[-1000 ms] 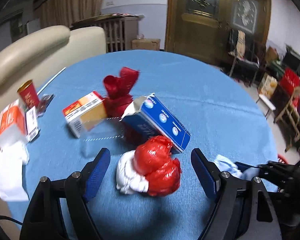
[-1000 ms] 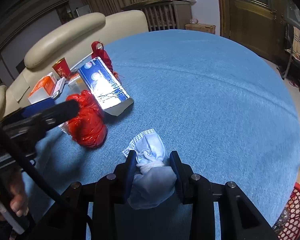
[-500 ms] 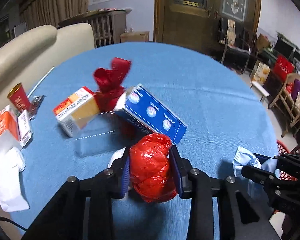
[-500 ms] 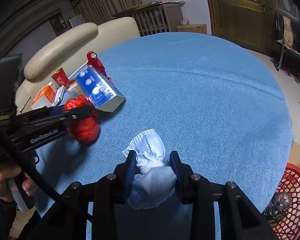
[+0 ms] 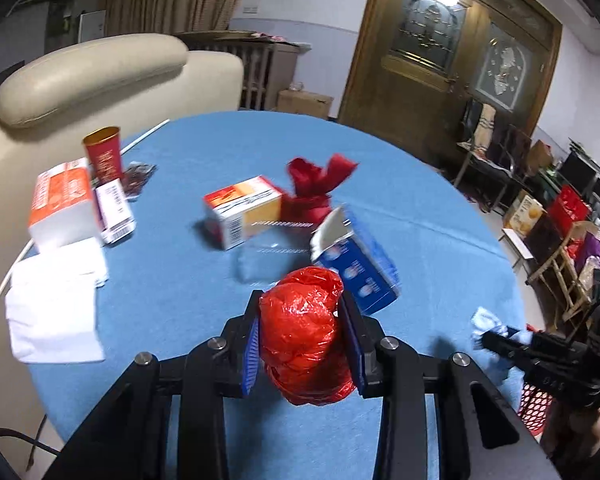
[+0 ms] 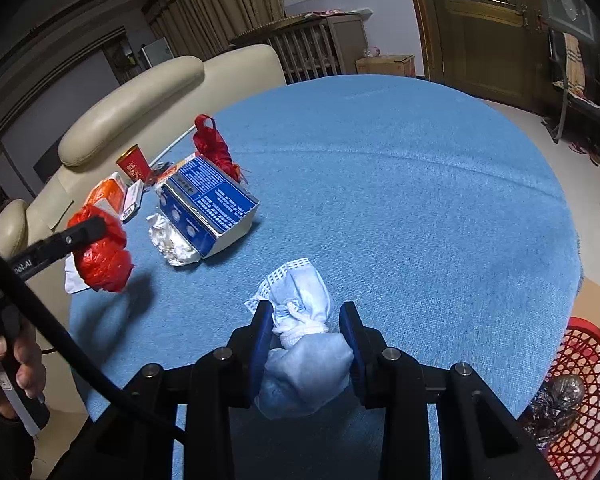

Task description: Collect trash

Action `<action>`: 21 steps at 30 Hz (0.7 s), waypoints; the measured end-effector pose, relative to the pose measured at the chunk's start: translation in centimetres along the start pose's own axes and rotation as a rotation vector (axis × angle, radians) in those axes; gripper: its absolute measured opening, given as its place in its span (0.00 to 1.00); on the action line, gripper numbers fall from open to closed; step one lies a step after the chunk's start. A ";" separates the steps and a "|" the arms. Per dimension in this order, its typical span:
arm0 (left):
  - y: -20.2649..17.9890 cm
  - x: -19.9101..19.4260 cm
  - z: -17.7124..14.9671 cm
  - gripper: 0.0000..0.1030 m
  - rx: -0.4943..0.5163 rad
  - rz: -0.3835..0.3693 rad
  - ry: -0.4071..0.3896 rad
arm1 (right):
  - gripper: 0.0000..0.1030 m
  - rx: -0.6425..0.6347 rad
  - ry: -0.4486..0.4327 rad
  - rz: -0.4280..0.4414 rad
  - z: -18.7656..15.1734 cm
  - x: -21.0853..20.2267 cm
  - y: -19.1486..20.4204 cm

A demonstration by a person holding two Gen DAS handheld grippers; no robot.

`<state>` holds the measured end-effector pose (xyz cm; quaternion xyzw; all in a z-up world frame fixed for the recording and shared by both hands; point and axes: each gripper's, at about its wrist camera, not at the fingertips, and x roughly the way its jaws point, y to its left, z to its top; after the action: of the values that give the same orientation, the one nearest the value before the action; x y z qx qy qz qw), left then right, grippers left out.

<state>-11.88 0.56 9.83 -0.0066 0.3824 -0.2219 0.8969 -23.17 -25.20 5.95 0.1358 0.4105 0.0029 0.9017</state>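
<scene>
Our left tool (image 5: pixel 303 334) clamps a red bag (image 5: pixel 306 336), right tool (image 6: pixel 305 334) a mask (image 6: pixel 304 364), over the blue surface (image 6: pixel 400 184); sofa (image 5: pixel 100 68) beyond its far edge.

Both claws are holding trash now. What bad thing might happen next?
The red bag bulges out past the left gripper, and white paper hangs loose under it, so a bit might drop off on the way. The crumpled face mask in the right gripper is soft and might slip out. The red basket sits low beside the table, so a careless drop may land on the floor.
</scene>
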 end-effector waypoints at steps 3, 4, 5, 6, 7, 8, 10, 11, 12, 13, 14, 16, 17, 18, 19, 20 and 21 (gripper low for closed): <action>0.6 0.0 -0.9 0.37 0.004 0.030 0.013 | 0.36 0.010 -0.005 0.003 -0.2 -0.5 0.0; 0.7 0.0 -1.2 0.37 -0.001 0.033 0.019 | 0.36 0.010 -0.006 0.003 -0.3 -0.6 0.0; 0.7 0.0 -1.5 0.37 -0.003 0.032 0.022 | 0.36 0.011 -0.006 0.004 -0.3 -0.6 0.1; 0.7 0.0 -1.8 0.37 -0.004 0.031 0.023 | 0.36 0.011 -0.008 0.005 -0.3 -0.8 0.1; 0.6 -0.1 -2.0 0.37 -0.003 0.030 0.024 | 0.36 0.011 -0.010 0.004 -0.3 -0.9 0.1; 0.3 -0.3 -2.1 0.37 0.001 0.025 0.023 | 0.36 0.011 -0.012 0.005 -0.4 -1.0 0.1; -0.2 -0.5 -2.4 0.37 0.013 0.016 0.018 | 0.36 0.015 -0.014 0.002 -0.5 -1.2 0.1; -0.6 -0.6 -2.5 0.37 0.021 0.012 0.014 | 0.36 0.017 -0.013 -0.001 -0.5 -1.3 0.1; -0.9 -0.7 -2.5 0.37 0.029 0.006 0.013 | 0.36 0.019 -0.014 -0.003 -0.5 -1.4 0.1; -1.3 -0.7 -2.5 0.37 0.036 -0.002 0.013 | 0.36 0.021 -0.014 -0.005 -0.6 -1.4 0.1; -1.8 -0.7 -2.5 0.37 0.045 -0.010 0.013 | 0.36 0.024 -0.013 -0.007 -0.8 -1.5 0.0; -2.5 -0.7 -2.5 0.37 0.061 -0.014 0.009 | 0.36 0.030 -0.015 -0.011 -0.9 -1.7 -0.1; -3.0 -0.7 -2.4 0.37 0.066 -0.023 0.007 | 0.36 0.036 -0.018 -0.013 -1.0 -1.9 -0.2; -3.3 -0.8 -2.3 0.37 0.069 -0.028 0.005 | 0.36 0.041 -0.022 -0.013 -1.1 -2.1 -0.2; -3.7 -0.9 -2.2 0.37 0.076 -0.031 0.002 | 0.36 0.046 -0.031 -0.013 -1.1 -2.4 -0.3; -4.2 -1.0 -2.2 0.37 0.086 -0.033 -0.001 | 0.36 0.050 -0.036 -0.012 -1.1 -2.5 -0.4; -4.6 -1.1 -2.1 0.37 0.091 -0.037 -0.003 | 0.36 0.055 -0.043 -0.011 -1.1 -2.8 -0.5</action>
<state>-15.78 -2.78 9.91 0.0269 0.3705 -0.2558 0.8925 -25.94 -25.76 7.19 0.1582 0.3917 -0.0162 0.9062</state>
